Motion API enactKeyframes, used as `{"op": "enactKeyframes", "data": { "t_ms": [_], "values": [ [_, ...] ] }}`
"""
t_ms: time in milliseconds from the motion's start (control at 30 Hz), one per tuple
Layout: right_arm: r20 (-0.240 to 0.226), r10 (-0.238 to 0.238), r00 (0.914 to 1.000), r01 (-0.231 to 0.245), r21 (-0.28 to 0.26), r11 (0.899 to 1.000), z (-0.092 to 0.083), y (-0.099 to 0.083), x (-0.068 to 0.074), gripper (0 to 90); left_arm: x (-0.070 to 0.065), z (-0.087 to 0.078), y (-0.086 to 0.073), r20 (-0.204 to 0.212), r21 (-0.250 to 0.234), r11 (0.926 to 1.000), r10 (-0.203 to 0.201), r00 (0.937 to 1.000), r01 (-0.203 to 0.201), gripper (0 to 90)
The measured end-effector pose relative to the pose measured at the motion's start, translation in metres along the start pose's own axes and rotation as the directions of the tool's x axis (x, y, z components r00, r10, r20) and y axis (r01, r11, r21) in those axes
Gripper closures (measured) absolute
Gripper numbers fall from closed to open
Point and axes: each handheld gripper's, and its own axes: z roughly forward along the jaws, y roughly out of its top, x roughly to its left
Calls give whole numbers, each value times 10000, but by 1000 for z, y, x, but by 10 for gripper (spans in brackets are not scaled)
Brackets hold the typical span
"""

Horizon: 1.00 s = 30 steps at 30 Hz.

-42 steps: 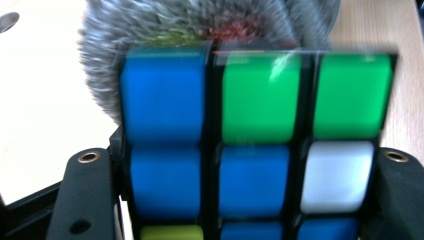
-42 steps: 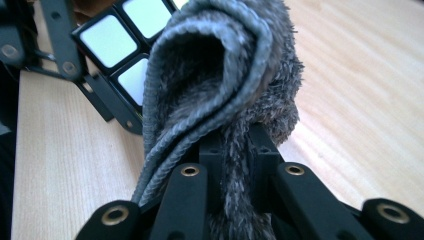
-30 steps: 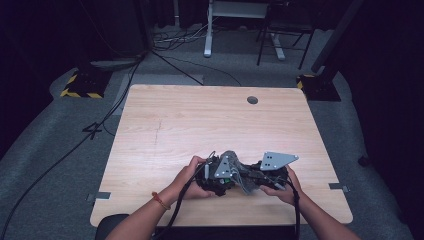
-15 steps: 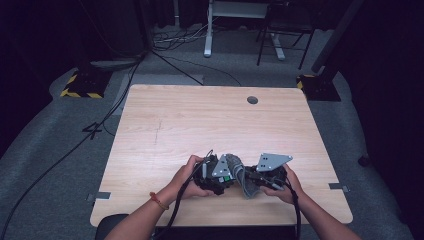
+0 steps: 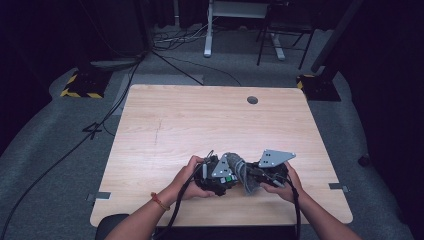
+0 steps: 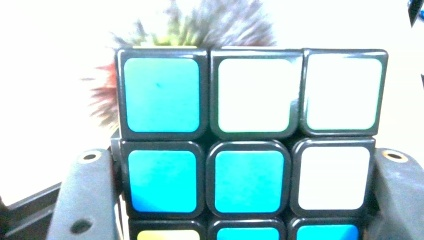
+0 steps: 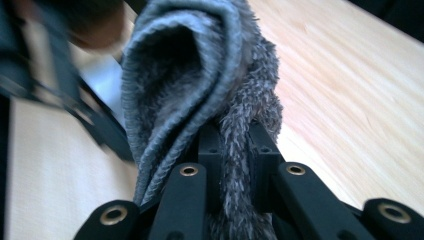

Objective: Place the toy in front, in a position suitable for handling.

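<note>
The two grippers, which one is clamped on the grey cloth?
The right gripper: its jaws pinch the grey cloth, while the left gripper clamps a puzzle cube.

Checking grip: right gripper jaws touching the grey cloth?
Touching. The right gripper view shows the right gripper jaws pinching the grey cloth.

We looked down from above the tabletop's [image 5: 210, 120] near edge; both gripper cameras sat very close (sharing the grey cloth [image 7: 200, 90]).
</note>
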Motion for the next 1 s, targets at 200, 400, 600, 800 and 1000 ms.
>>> {"op": "enactKeyframes", "data": {
  "t_ms": [200, 400, 600, 800, 1000],
  "values": [
    [-695, 215, 9973, -235, -275, 9993, 4, -6, -4, 808, 3, -7, 1, 260, -565, 9983, -158, 9995, 173, 332],
    [-923, 226, 9955, -329, -1116, 9932, -5, -4, 0, 808, 3, 2, -2, 86, 96, 10000, -8, 10000, 7, 319],
    [-1289, 43, 9917, -211, -1289, 9914, -9, 2, 7, 809, -1, 8, -3, -85, 443, 9987, 266, 9996, -262, 332],
    [-1155, 268, 9929, -373, -898, 9953, -4, -1, 4, 809, -1, 9, -3, -198, 574, 9982, 188, 9996, -176, 334],
    [-1238, 631, 9903, -638, -19, 9980, 11, -12, -2, 809, 2, 2, 0, -228, 247, 9996, 104, 9997, -98, 334]
  ]
}}
